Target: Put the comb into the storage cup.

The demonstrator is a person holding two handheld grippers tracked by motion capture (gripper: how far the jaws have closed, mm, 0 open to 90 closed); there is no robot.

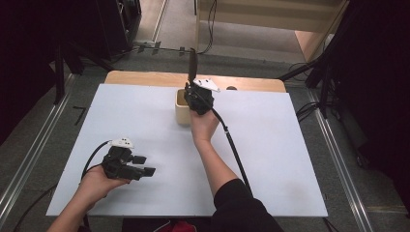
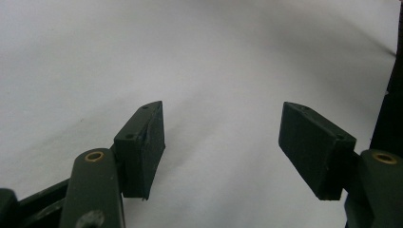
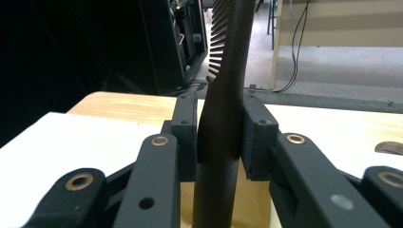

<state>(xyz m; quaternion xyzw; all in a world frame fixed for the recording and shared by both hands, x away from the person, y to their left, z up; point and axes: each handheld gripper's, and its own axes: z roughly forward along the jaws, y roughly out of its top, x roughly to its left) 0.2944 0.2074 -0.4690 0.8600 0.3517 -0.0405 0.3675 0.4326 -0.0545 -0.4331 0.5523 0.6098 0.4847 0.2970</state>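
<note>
Right now your right gripper [image 3: 219,137] has its jaws clamped hard on the handle of a dark comb [image 3: 227,95], with both pads pressed flat against the handle's sides, while your left gripper [image 2: 223,142] rests low over the white table sheet [image 1: 270,159] with its jaws standing wide apart and nothing between them. The comb stands upright, its long axis close to vertical: the lower end of the handle dips into the small wooden box [image 1: 182,115] near the far edge of the sheet, and the toothed end rises above the gripper, leaning slightly away from you, teeth facing left in the right gripper view. From the high view the box sits just left of your right hand [image 1: 204,124] and is partly hidden by the gripper, so you cannot tell how deep the handle has gone or whether it touches the bottom. The main risk, as I judge it, is the box itself: it looks light and nothing pins it down, so a sideways drag of the handle against its wall could tip or slide it. If you release while the comb leans, the tall toothed end may swing over and lever it out. Your left gripper is well apart from the box, too far to steady it.
</note>
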